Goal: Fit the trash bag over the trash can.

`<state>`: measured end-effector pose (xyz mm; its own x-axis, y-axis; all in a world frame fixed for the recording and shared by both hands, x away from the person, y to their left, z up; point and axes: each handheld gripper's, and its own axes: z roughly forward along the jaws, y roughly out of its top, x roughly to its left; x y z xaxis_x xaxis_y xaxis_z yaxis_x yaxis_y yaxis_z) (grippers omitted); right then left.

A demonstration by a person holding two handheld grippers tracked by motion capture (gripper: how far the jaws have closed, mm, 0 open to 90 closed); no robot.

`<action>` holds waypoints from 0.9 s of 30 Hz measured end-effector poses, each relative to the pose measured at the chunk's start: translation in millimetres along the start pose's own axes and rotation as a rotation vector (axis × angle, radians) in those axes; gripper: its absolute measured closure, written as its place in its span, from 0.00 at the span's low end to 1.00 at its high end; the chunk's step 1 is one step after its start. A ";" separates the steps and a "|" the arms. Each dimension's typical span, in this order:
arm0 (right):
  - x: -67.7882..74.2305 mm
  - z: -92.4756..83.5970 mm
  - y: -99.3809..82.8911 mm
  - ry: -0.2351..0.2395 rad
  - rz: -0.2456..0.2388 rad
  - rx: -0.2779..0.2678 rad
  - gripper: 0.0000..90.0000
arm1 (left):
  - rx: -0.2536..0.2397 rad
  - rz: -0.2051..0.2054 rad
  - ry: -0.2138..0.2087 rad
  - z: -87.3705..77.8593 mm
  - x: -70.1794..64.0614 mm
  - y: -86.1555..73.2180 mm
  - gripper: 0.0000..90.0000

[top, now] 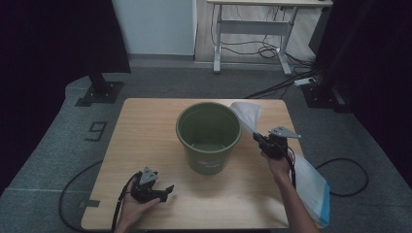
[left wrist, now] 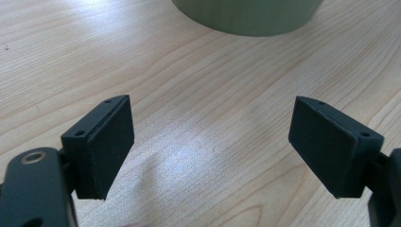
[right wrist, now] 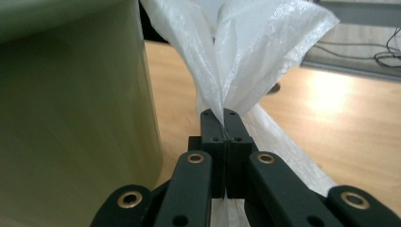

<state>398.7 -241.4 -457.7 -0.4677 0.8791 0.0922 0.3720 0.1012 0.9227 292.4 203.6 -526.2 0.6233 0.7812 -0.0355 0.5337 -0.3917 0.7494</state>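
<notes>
Left tool (top: 167,189): nearest the camera, resting low on the wooden surface (top: 145,145) in front of the bucket; jaws spread wide, nothing between them.
Right tool (top: 256,138): jaws pressed fully together on a pinch of the bag, lifted just beside the bucket's right side.
Bag (right wrist: 246,56): thin white plastic with a blue edge, one end gathered up at the right tool, the rest trailing down across the right edge of the surface.
Bucket (top: 209,138): green, upright, mid-surface, looks to have nothing in it.
Handling: the bag is likely very light, limp and slippery; it will sag and cling, and will not hold a shape.
Where to grip: pinch a single layer at the mouth edge, each tool on an opposite side, to spread it.
Risk: a thin film may slide out or tear if tugged hard.
</notes>
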 end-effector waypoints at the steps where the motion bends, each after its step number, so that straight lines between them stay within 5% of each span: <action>1: -0.3 -3.5 3.5 0.005 0.010 -0.016 0.98 | 0.000 0.001 0.001 -0.2 0.0 0.0 0.17; 7: 3.3 -29.3 33.5 0.008 0.002 -0.119 0.98 | -0.002 0.006 0.000 -1.2 0.8 -1.0 0.17; 16: 12.3 -58.0 73.7 0.009 -0.036 -0.202 0.98 | -0.002 0.002 0.001 -0.9 0.7 -1.0 0.17; 27: 25.1 -90.3 102.3 0.028 -0.072 -0.321 0.98 | 0.000 0.003 0.000 -0.4 1.0 -0.7 0.17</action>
<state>352.5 -251.0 -327.2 -0.5074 0.8612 0.0289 0.0680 0.0066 0.9977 292.4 204.9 -526.5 0.6249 0.7800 -0.0335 0.5322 -0.3942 0.7492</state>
